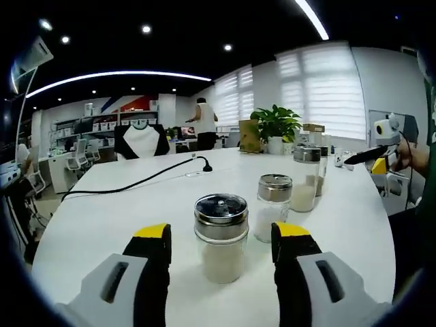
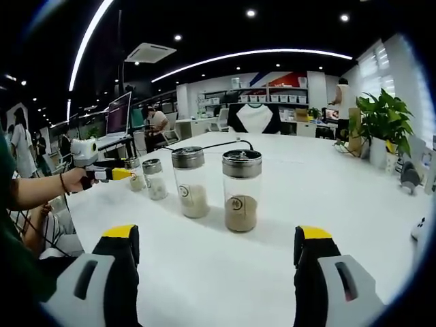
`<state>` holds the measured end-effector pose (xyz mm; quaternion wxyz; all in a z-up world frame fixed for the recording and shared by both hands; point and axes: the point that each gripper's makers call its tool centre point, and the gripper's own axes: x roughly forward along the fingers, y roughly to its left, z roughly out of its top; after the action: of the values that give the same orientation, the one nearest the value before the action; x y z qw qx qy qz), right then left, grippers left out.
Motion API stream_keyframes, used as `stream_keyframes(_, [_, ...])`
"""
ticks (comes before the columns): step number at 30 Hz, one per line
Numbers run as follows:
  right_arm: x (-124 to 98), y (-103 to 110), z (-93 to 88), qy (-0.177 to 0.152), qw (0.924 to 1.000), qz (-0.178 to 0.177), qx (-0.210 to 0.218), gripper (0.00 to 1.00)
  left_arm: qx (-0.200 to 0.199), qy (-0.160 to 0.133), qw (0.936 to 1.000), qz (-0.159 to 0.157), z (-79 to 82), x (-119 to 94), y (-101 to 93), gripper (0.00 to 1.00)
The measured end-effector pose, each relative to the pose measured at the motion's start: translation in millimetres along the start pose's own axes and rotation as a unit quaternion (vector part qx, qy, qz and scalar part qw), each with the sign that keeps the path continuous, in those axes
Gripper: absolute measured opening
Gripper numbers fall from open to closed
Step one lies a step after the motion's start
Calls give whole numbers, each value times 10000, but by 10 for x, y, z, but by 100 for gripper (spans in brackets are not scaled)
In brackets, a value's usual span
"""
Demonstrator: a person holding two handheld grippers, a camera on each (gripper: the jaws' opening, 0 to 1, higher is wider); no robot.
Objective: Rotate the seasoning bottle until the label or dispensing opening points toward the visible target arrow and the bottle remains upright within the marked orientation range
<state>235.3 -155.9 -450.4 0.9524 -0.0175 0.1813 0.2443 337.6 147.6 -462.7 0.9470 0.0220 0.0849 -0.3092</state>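
Note:
Several glass seasoning bottles with steel lids stand upright in a row on the white table (image 1: 102, 218). The nearest bottle (image 1: 221, 238), holding white grains, stands in the gap of my open left gripper (image 1: 223, 235), and neither yellow-tipped jaw touches it. Behind it stand a second bottle (image 1: 274, 206) and a taller one (image 1: 305, 178). My right gripper (image 2: 218, 238) is open over bare table, short of a tall bottle of brown seasoning (image 2: 242, 191) and one of pale seasoning (image 2: 191, 180). The left gripper (image 2: 102, 170), held in a hand, is at the row's far end by the small bottle (image 2: 134, 174).
A black cable (image 1: 136, 182) runs across the table's far side to a socket. A potted plant (image 1: 276, 126) and boxes stand at the table's far edge by the window. The right gripper (image 1: 381, 146) shows in a hand at the right. A person (image 1: 203, 119) stands far back.

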Motion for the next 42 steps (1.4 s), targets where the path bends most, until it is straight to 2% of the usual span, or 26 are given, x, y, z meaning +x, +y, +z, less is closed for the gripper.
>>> stream_keyframes(2, [5, 4, 2, -2, 10000, 7, 1, 96, -102, -9, 9998, 141, -8, -11, -28, 64])
stream_keyframes(4, [10, 13, 1, 1, 10000, 25, -2, 96, -319, 152, 9984, 436, -82, -29, -23, 63])
stream_keyframes(5, [12, 15, -2, 8, 10000, 29, -7, 96, -407, 116, 9970, 651, -95, -36, -3, 63])
stream_keyframes(7, [14, 15, -6, 9, 10000, 33, 6, 96, -475, 16, 9956, 811, -104, -46, -26, 66])
stream_keyframes(9, [13, 12, -9, 10, 10000, 31, 21, 96, -439, 6, 9950, 899, -116, -50, -59, 65])
stream_keyframes(11, [10, 9, -9, 9, 10000, 30, 21, 96, -283, 72, 9930, 1143, -131, -38, -48, 64])
stream_keyframes(13, [10, 9, -16, 23, 10000, 38, 3, 96, -180, 160, 9892, 1448, -146, -29, -16, 62])
stream_keyframes(17, [-1, -4, -13, 5, 10000, 10, 16, 96, -382, 91, 9795, 1976, -116, -35, 78, 62])
stream_keyframes(21, [8, 7, -30, 32, 10000, 23, 33, 96, -497, 68, 9773, 2056, -107, 19, 38, 59])
stream_keyframes(25, [14, 13, -21, 24, 10000, 36, 35, 96, -724, 87, 9685, 2382, -146, 28, 67, 58])
stream_keyframes(27, [15, 9, -10, 9, 10000, 27, 36, 96, -764, 144, 9662, 2460, -173, 38, 76, 57])
stream_keyframes(32, [13, 0, -12, 15, 10000, 20, 27, 96, -548, 136, 9676, 2462, -138, 89, 50, 52])
stream_keyframes(40, [6, -9, 17, -51, 10000, -12, 26, 96, -656, 157, 9653, 2523, -153, 91, 105, 48])
stream_keyframes(42, [9, -18, 22, -50, 10000, -31, 17, 96, -625, 148, 9653, 2531, -144, 90, 109, 42])
